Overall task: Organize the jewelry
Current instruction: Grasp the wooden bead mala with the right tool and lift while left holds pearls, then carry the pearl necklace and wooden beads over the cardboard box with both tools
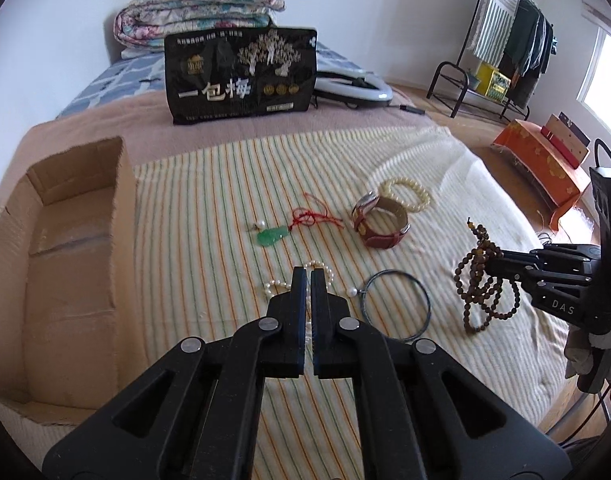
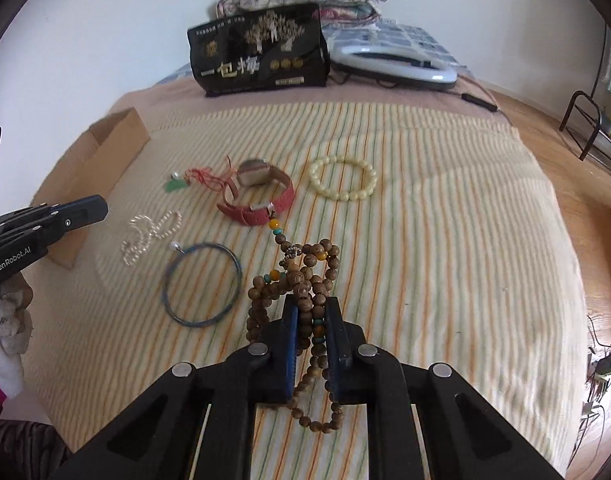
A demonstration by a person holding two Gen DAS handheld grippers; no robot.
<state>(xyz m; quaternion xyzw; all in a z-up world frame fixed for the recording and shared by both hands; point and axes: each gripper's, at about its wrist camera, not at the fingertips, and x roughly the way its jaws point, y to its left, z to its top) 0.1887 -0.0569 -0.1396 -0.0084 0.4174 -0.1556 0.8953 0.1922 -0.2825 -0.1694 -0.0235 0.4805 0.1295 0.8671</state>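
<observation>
Right claw [image 2: 311, 312] grips wooden bead strand [image 2: 301, 280], well right of cardboard box [image 1: 65, 248]; left claw [image 1: 308, 280] closed, empty, nearer box.

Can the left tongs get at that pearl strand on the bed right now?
Probably yes: the left tongs, shut and holding nothing, hover right over the pearl strand, with nothing between them.

Bed [image 2: 445, 240]: striped cover, watch [image 2: 261, 196], cream bracelet [image 2: 342, 179], blue bangle [image 2: 203, 283], box [image 1: 61, 272].
</observation>
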